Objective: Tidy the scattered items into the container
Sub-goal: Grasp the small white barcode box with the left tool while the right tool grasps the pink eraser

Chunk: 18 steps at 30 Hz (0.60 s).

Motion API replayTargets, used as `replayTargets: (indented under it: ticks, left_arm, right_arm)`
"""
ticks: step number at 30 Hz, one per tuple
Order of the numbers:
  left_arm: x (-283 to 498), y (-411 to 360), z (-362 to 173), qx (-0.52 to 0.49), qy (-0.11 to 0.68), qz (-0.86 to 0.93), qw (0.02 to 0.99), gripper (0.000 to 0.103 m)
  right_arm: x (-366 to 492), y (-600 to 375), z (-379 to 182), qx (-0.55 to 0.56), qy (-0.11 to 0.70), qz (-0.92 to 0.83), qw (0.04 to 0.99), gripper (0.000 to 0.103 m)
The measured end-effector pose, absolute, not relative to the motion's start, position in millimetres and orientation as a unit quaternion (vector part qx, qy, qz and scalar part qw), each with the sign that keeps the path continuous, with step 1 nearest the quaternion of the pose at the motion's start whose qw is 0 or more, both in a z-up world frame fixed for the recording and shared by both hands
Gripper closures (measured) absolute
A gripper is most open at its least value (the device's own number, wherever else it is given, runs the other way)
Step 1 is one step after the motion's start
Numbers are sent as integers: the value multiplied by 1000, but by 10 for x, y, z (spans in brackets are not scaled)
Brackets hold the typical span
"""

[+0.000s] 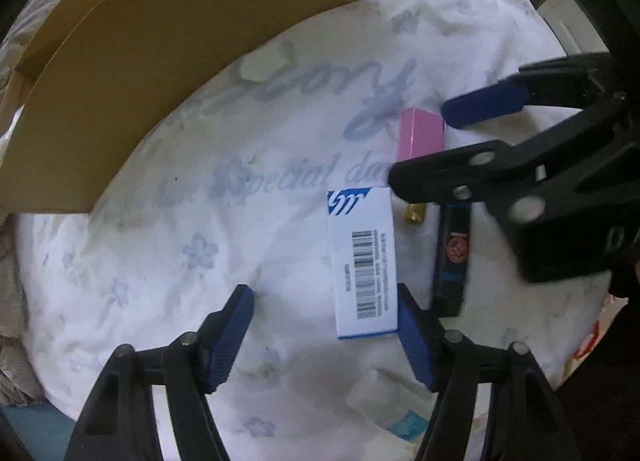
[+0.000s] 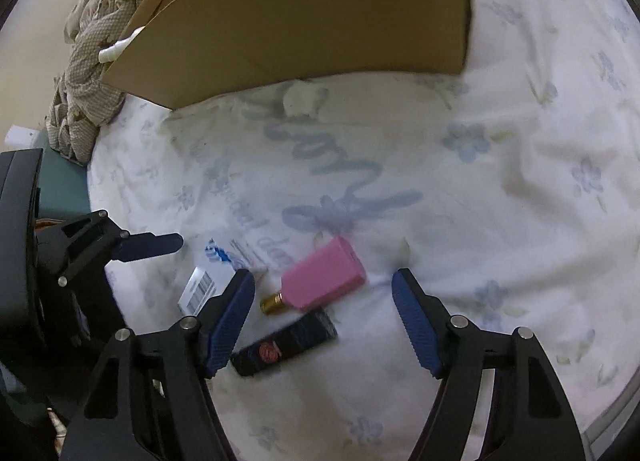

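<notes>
Both jaws open — white box (image 1: 362, 261) unclamped.

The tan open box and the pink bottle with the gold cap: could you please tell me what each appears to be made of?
The tan open box looks like matte cardboard: flat, dull brown walls with thin folded edges. The pink bottle looks like smooth plastic or coated glass, hard to tell which; its gold cap shines like metal or metallised plastic.

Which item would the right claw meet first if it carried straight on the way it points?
Probably the pink box: it lies between the open right claw fingers, with the black box just nearer the camera. Depth is hard to judge.
</notes>
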<state>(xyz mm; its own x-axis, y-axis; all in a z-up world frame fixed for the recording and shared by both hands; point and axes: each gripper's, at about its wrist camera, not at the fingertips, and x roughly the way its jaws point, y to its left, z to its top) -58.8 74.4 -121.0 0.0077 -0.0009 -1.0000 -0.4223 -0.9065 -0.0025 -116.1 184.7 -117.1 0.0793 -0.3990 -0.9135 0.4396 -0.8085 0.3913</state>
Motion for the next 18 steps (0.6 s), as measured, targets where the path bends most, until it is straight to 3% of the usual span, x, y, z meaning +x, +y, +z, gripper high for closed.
replayTargets:
  ticks: [1,2,3,4,10,18]
  left_arm:
    - [-592,735,-1206,-692,148,689,155,68]
    - [-593,717,-1197,-691,144,691,155,75]
    - [-594,699,-1187,-690,140,693,155,75]
    - [-593,681,-1170,-687,139,696,154,75]
    - [-615,482,-838,-649,103,739,151,76]
    - [-730,82,-68,-541,2,829,145,76]
  right_arm:
    - [-1149,1811,-1157,662,24,-683,308,32]
    - [-1132,1766,-1158,657,41,-688,306,36]
    - [-1102,1715,-1155,649,65,-694,305,52]
    - [-1073,1670,-1151,642,87,-697,306,54]
    - [-1031,1649,-1027,622,111,-706,320,54]
    - [-1254,1894,-474,590,30,-733,336,54]
